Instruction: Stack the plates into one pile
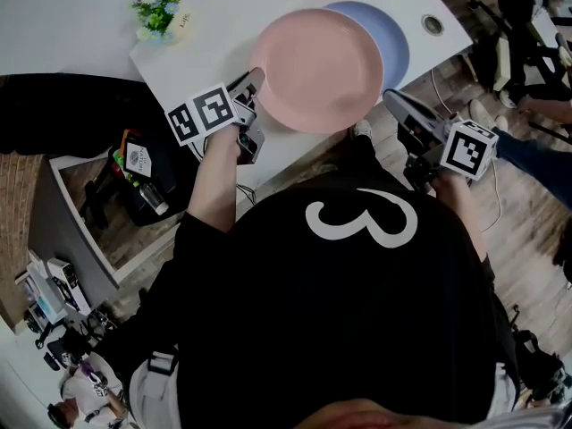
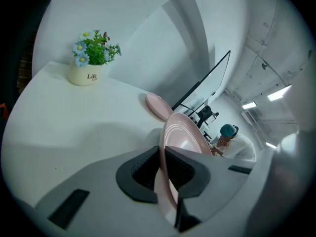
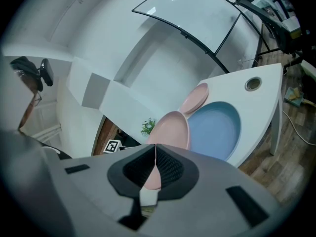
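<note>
Pink plate (image 1: 317,68) rim pinched by L hand-held gripper (image 2: 163,157); R hand-held gripper (image 3: 155,149) closed, empty.

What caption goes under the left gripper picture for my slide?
Left gripper pinching a pink plate by its rim, flower pot on the table behind.

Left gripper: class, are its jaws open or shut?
Shut on the pink plate: the left gripper has the plate's rim clamped between its jaws.

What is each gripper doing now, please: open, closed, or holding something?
Left gripper: jaws closed on the rim of the nearer pink plate.
Right gripper: jaws closed, holding nothing.
</note>
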A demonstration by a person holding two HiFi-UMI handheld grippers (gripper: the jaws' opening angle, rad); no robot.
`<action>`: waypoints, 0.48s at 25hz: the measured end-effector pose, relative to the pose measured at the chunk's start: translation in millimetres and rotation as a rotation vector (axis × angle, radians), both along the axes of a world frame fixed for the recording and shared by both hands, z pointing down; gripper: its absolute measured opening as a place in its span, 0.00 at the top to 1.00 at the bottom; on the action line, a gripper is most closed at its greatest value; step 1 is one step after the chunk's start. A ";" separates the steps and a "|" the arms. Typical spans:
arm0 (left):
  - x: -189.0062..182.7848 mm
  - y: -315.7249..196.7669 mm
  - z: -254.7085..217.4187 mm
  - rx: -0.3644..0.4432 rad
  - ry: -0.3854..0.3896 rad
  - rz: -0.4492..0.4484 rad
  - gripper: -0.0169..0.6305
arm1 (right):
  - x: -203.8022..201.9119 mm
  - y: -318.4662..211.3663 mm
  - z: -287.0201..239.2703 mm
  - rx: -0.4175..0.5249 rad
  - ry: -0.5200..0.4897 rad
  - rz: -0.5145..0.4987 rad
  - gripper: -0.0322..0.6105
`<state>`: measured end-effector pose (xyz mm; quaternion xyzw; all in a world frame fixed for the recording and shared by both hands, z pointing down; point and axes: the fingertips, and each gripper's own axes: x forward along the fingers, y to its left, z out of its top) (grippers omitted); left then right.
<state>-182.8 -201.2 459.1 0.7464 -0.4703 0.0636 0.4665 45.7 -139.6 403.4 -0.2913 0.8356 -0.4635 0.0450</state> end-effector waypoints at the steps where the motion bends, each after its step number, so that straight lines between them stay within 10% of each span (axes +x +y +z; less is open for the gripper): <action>1: 5.5 -3.8 0.1 0.000 0.000 0.003 0.92 | 4.8 -3.4 0.0 -0.001 0.000 0.003 0.91; 12: 51.1 -43.6 10.4 -0.020 0.002 0.027 0.92 | 53.2 -35.9 7.5 -0.028 0.023 0.036 0.91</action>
